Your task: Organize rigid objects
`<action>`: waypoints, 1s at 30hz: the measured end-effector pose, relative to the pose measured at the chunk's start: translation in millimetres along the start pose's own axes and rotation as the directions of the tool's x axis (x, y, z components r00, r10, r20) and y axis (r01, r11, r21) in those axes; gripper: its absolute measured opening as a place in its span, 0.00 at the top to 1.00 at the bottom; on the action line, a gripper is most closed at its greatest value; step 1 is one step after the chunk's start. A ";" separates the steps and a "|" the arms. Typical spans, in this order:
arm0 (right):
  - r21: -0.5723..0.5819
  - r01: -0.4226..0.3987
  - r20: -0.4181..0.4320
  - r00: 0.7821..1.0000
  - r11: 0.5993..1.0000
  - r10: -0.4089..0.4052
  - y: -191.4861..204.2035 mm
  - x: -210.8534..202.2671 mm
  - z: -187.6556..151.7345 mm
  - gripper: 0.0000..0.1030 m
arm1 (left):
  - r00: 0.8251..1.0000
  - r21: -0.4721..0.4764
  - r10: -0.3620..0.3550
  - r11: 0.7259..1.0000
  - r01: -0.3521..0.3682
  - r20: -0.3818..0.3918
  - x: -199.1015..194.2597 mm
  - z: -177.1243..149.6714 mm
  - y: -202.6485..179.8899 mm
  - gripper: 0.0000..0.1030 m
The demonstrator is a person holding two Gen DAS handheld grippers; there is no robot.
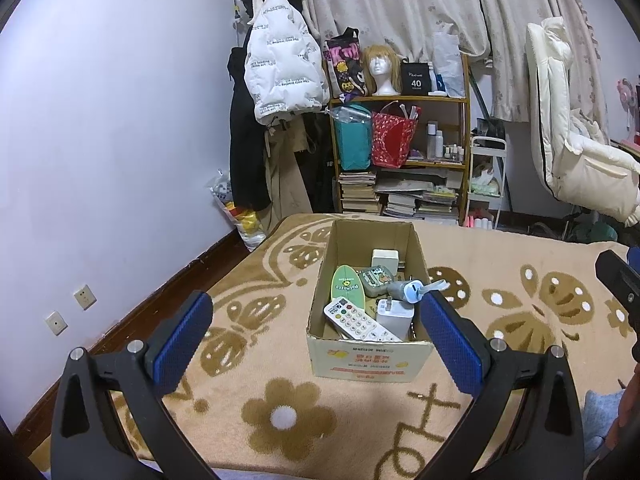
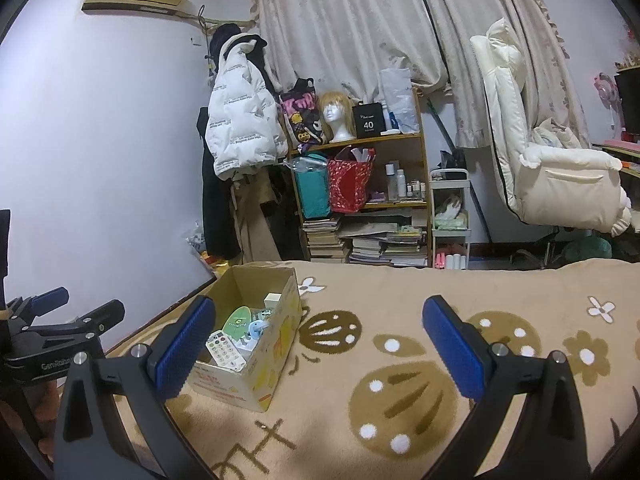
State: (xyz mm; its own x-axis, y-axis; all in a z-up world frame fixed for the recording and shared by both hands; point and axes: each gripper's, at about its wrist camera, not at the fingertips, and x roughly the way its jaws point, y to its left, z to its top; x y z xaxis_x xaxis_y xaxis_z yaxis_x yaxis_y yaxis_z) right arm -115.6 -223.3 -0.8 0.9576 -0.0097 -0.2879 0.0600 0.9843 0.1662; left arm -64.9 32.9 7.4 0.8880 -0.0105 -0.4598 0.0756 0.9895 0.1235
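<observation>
A cardboard box (image 1: 370, 356) stands on the blanket (image 1: 280, 412) of a bed; inside it, a remote control (image 1: 358, 322) lies at the near left, a white charger (image 1: 395, 312) just right of it, an oval board (image 1: 347, 286) behind the remote, a small tin (image 1: 375, 276) to the board's right, and a square adapter (image 1: 385, 259) at the far end; beyond the bed a bookshelf (image 1: 400, 152) stands against the curtain (image 1: 400, 4), a coat rack (image 1: 276, 80) to its left and a padded chair (image 1: 572, 140) far right.
</observation>
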 end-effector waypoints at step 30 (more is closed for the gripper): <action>-0.013 0.001 -0.014 1.000 1.000 -0.001 -16.3 3.3 0.1 0.00 | 1.000 0.028 0.010 1.000 -0.010 -0.002 -0.2 2.1 -4.9 0.01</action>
State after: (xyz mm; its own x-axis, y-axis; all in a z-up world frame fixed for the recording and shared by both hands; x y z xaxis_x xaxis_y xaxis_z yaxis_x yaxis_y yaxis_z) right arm -113.4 -239.4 -4.4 0.9535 -0.0080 -0.3013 0.0567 0.9865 0.1533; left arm -64.5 27.8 8.7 0.8876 0.0003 -0.4606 0.0788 0.9851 0.1525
